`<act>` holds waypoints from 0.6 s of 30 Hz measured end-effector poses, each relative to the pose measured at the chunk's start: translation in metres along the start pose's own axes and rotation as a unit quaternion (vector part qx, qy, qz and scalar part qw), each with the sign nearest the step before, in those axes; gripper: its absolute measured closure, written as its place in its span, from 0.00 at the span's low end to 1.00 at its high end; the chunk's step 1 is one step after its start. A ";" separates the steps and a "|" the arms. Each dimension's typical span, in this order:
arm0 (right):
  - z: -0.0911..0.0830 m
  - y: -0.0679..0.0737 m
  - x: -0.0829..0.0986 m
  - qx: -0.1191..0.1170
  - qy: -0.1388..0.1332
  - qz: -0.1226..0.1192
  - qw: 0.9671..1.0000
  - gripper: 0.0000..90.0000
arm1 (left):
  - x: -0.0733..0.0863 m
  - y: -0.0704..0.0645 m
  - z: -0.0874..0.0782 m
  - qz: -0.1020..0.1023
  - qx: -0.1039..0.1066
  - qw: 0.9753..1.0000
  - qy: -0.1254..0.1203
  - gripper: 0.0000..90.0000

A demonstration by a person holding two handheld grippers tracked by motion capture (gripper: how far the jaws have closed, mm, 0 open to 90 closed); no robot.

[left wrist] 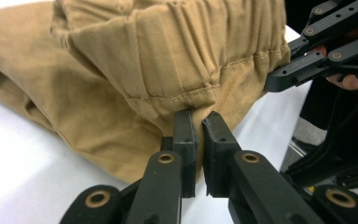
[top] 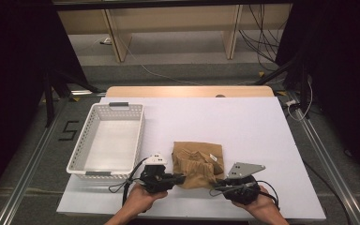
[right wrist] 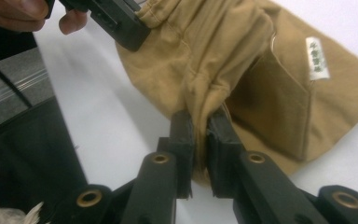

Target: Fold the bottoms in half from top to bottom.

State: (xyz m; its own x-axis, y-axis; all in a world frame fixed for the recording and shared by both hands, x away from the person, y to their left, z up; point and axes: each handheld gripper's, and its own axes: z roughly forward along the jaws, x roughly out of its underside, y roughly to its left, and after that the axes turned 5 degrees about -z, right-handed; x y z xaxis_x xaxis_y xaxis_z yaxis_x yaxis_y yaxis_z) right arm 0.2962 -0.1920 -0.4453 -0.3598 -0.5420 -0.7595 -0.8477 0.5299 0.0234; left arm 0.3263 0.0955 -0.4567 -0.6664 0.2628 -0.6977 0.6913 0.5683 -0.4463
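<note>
- left gripper (top: 180,178): jaws pinched on waistband hem of tan shorts (top: 198,164), narrow gap, cloth between
- right gripper (top: 217,186): jaws clamped on a gathered fold at the same near edge
- surface: white table (top: 243,126), wood strip at far edge; grey floor, dark curtains, cables beyond
- white basket (top: 90,145): ahead-left of left gripper, apart
- shorts: folded, flat on table, directly ahead of both grippers, spanning between them; white label (right wrist: 318,58) up

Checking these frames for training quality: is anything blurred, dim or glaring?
High view: white table evenly lit, surroundings dark, slightly soft. Left gripper view: tan garment sharp, left tool crisp, table near blown out. Right gripper view: right tool and white label clear, lettering unreadable.
</note>
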 end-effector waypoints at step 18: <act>0.002 0.015 0.014 -0.016 0.049 -0.015 0.999 0.97 | 0.018 -0.004 -0.027 0.024 -0.014 0.999 0.028 0.88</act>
State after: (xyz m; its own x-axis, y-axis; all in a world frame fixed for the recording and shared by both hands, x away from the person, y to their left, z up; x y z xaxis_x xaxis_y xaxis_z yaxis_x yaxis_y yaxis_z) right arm 0.2787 -0.1906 -0.4569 -0.3701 -0.6195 -0.6923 -0.8702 0.4921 0.0249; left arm 0.3042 0.1192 -0.4519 -0.6472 0.3327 -0.6859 0.7157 0.5751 -0.3963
